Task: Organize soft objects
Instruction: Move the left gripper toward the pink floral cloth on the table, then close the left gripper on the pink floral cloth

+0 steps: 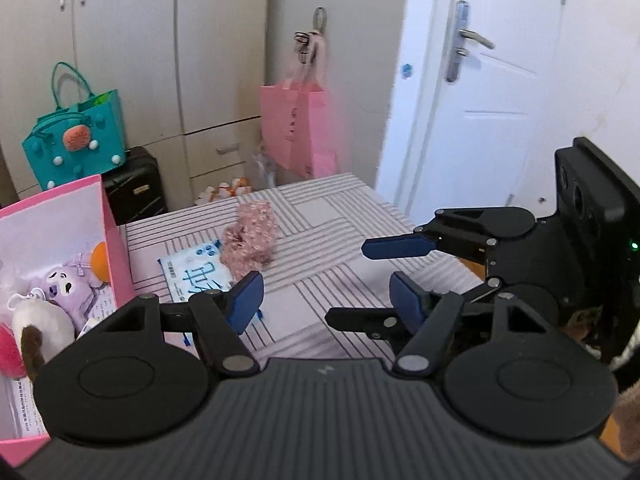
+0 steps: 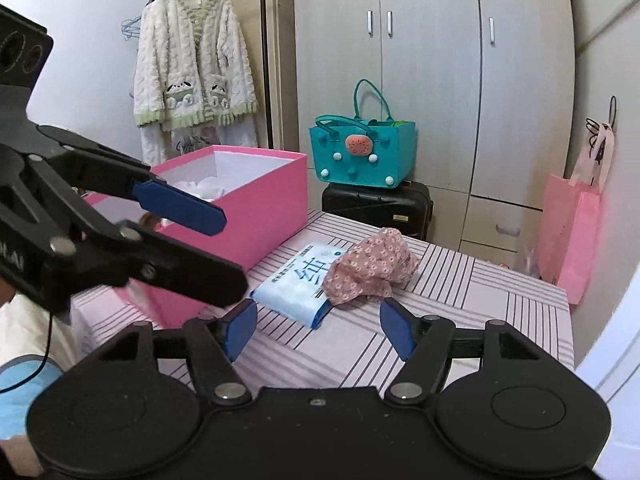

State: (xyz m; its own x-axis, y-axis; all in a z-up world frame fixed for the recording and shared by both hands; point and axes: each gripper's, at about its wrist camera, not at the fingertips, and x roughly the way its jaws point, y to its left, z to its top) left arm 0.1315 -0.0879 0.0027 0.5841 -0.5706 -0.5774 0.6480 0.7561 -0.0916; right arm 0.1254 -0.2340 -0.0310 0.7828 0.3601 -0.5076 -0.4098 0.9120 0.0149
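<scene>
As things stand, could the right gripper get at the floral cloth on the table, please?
Probably yes. The right gripper is open and empty, and the floral cloth lies just ahead of it on the striped table, partly overlapping the wipes pack. Nothing stands between them.

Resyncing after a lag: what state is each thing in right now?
left gripper: open, empty
right gripper: open, empty
pink box: lidless, toys inside
floral cloth: crumpled, overlapping the pack
tissue pack: flat on table
door: closed
</scene>
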